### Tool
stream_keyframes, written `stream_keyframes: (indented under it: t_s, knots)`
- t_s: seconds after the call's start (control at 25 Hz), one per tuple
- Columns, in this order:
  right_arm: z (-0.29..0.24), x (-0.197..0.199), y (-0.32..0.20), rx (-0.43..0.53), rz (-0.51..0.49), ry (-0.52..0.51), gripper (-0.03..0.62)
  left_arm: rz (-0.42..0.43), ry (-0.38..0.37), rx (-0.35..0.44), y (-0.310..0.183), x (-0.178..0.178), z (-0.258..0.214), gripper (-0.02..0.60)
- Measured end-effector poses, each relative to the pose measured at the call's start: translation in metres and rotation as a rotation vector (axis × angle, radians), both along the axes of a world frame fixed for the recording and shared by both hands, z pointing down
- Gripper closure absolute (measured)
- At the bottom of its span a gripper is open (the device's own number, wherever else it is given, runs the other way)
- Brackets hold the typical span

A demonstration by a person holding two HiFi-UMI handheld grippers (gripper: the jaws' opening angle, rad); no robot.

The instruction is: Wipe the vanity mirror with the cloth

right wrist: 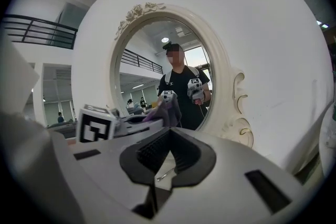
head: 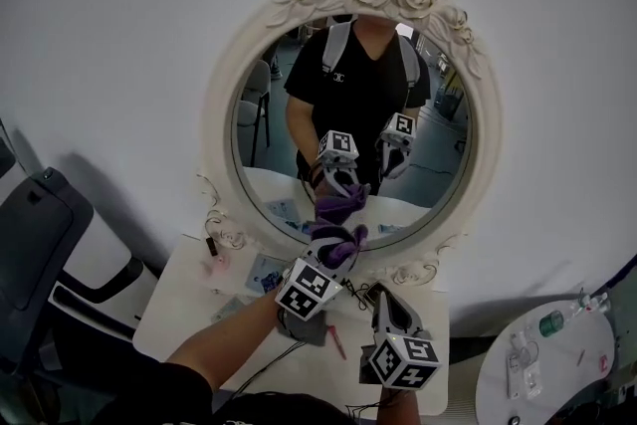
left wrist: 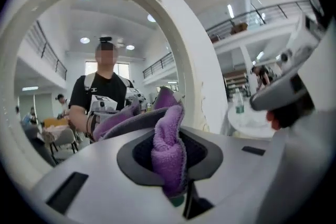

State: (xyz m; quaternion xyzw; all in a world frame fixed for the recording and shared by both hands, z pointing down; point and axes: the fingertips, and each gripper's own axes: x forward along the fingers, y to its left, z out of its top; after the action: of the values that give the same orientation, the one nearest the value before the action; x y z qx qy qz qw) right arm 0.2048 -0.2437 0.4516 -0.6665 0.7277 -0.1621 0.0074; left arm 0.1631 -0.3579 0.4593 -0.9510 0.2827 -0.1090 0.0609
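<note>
The left tongs (head: 328,264) are clenched on the purple cloth (head: 336,239); in the left gripper view the cloth stands bunched between the two jaws, and a loose fold of it hangs over their tips towards the glass. The vanity mirror (head: 358,105) is directly ahead of these tongs; its cream carved frame (head: 224,114) rises just to the right of the jaws in that same view. In the head view the cloth and its own reflection nearly meet at the lower part of the glass, so the cloth seems to be touching the mirror there, or to be just before it; I cannot say which with certainty.

The right tongs (right wrist: 169,157) are released, with the jaws apart and nothing between them; they hang to the right of the left tongs and nearer to the person, above the white surface (head: 199,314), well apart from the glass.

My judgement is that the wiping step itself is in hand, at the bottom of the glass, and most of the glass above the cloth is left to do. The next move calls for keeping the grip firm, pressing the cloth flat and lightly on the glass, and drawing it up and across; the right tongs have no need to act, unless the mirror begins to rock.
</note>
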Motion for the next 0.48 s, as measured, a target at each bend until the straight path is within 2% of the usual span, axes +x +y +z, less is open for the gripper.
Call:
stream_keyframes:
  t_s: [0.08,0.2,0.28,0.48]
  knots:
    - [-0.004,-0.006,-0.004,0.021,-0.005,-0.014,0.589,-0.054,0.117,-0.075,0.018,-0.026,-0.016,0.517]
    - [-0.012,-0.026,-0.008,0.071,-0.038,-0.026,0.589,-0.136,0.21,-0.184,0.048,-0.063,-0.021,0.517]
    - [-0.017,-0.041,-0.009,0.11,-0.074,-0.019,0.589,-0.183,0.222,-0.202,0.065,-0.081,-0.021,0.517]
    - [-0.02,-0.063,-0.017,0.151,-0.104,0.049,0.589,-0.305,0.17,-0.131,0.073,-0.107,-0.019,0.517]
